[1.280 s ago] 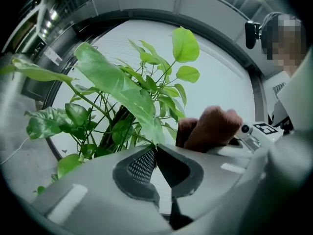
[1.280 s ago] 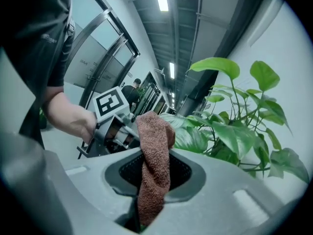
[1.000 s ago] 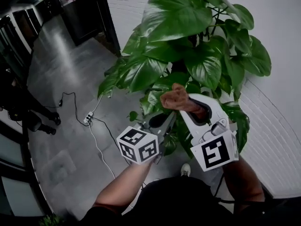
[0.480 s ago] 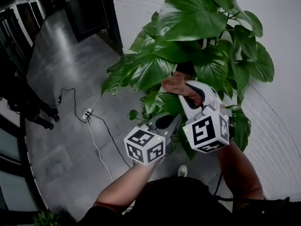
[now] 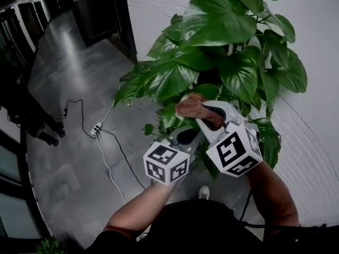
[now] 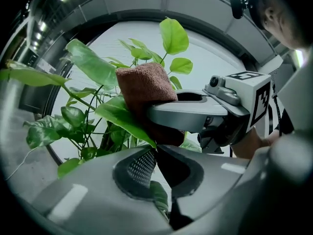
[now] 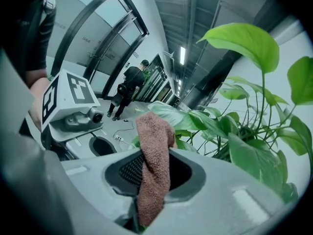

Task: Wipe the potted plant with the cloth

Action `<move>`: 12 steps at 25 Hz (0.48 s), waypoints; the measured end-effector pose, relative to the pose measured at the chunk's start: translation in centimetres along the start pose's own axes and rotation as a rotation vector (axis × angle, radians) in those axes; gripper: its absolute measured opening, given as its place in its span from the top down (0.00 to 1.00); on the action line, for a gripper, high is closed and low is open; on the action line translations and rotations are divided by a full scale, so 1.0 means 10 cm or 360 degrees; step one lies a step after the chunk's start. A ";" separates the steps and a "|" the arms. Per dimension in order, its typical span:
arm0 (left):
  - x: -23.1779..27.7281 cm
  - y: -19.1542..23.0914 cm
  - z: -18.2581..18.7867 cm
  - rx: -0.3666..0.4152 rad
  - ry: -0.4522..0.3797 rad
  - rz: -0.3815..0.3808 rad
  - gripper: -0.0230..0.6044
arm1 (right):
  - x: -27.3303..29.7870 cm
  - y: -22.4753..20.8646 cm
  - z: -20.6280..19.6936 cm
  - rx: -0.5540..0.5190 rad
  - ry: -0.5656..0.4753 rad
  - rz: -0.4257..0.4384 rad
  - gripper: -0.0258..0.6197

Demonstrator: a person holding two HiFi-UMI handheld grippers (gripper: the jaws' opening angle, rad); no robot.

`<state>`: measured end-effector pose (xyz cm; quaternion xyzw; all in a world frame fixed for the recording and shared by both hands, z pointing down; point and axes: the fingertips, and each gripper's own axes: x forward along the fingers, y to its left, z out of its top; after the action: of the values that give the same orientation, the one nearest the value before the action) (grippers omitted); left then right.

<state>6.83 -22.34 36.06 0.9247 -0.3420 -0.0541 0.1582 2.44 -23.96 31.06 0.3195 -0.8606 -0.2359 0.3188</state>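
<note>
The potted plant (image 5: 222, 46) has big glossy green leaves and stands against a white wall. My left gripper (image 5: 181, 136) points up into the lower foliage and is shut on a leaf (image 6: 122, 119), whose blade runs down between the jaws (image 6: 155, 150). My right gripper (image 5: 205, 112) is shut on a brown terry cloth (image 5: 192, 105), which bulges past the fingertips (image 7: 149, 155). In the left gripper view the cloth (image 6: 144, 84) presses on the top of the held leaf, just above my left jaws. The pot is hidden by leaves and arms.
A power strip (image 5: 95, 130) with cables lies on the grey tiled floor to the left. A person's legs (image 5: 32, 123) stand at the far left near dark glass doors (image 5: 100, 9). The ribbed white wall (image 5: 312, 142) is close on the right.
The right gripper has slid the cloth a little down and towards me along the leaf. The left gripper has kept its hold in the same place.
</note>
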 end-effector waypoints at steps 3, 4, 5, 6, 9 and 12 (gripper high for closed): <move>0.01 0.00 -0.01 0.0034 0.0008 -0.0001 0.93 | 0.00 0.08 -0.01 -0.0017 0.0033 0.0046 0.85; 0.01 0.00 -0.01 0.0048 0.0012 0.0001 0.93 | -0.01 0.11 -0.01 -0.0023 0.0041 0.0062 0.85; 0.02 0.00 -0.01 0.0060 0.0016 0.0003 0.93 | -0.01 0.14 -0.01 -0.0029 0.0049 0.0081 0.85; 0.02 0.00 -0.02 0.0069 0.0019 0.0004 0.93 | -0.01 0.18 -0.02 -0.0032 0.0054 0.0101 0.85; 0.02 0.00 -0.01 0.0075 0.0016 0.0001 0.93 | -0.03 0.29 -0.01 -0.0019 0.0060 0.0178 0.85; 0.01 -0.03 0.00 0.0071 0.0007 -0.0025 0.92 | -0.05 0.36 0.00 0.0015 0.0066 0.0224 0.85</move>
<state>7.10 -22.22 36.01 0.9308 -0.3354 -0.0457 0.1379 1.32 -21.22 33.08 0.2645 -0.8753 -0.2021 0.3509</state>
